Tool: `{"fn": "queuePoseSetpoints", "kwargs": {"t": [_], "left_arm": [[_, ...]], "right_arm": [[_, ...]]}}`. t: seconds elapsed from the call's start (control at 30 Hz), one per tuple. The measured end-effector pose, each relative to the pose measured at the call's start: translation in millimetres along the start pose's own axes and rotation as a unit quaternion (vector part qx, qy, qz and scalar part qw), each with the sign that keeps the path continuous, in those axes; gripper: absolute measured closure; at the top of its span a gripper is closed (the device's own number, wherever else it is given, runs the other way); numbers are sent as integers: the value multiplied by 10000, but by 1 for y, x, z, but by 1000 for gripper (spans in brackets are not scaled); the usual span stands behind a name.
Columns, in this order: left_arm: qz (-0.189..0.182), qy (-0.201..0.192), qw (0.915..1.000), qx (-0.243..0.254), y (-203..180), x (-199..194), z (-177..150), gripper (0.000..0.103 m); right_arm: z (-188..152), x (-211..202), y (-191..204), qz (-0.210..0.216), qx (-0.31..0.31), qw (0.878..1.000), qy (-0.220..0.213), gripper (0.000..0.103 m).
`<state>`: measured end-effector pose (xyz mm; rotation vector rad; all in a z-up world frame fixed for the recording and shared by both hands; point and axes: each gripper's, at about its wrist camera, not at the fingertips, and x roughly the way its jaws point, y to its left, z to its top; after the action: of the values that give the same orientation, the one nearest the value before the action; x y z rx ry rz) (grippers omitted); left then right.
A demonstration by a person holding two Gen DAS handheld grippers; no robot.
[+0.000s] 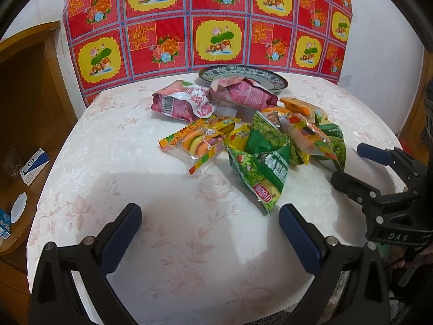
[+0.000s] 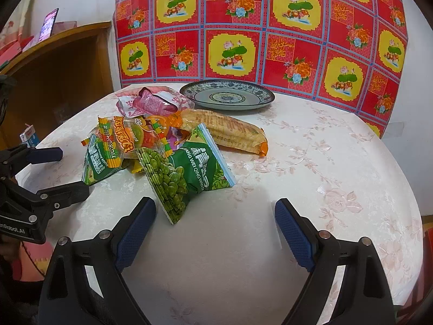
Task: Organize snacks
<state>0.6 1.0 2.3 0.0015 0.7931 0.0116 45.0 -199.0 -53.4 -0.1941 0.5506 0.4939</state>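
On the floral tablecloth (image 2: 311, 162), light, crinkly pea packet (image 2: 184, 173) at twelve o'clock; pinch its corner. Both grippers (image 1: 209, 230) (image 2: 215, 226) gape wide.

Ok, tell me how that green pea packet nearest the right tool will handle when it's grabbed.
The green pea packet looks puffed and crinkled, so it will probably give and crackle rather than stay stiff. Its glossy film may slip. It is likely light, so a nudge could slide it across the tablecloth.

Both grippers' fingers (image 1: 121, 233) spread, empty.
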Motion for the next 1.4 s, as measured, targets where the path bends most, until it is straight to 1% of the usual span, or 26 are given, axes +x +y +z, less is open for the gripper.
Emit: {"fn": "queuePoseSetpoints", "kwargs": {"t": [0.27, 0.47, 1.4], "left_arm": [[14, -68, 10000, 0, -2, 0, -3, 0], [19, -21, 10000, -13, -2, 1, -4, 0], [20, -58, 10000, -1, -2, 1, -3, 0]], "right_arm": [[-1, -1, -1, -11, 8, 10000, -21, 12], [-3, -1, -1, -14, 11, 10000, -33, 12], [-2, -2, -2, -34, -5, 10000, -81, 12]]}}
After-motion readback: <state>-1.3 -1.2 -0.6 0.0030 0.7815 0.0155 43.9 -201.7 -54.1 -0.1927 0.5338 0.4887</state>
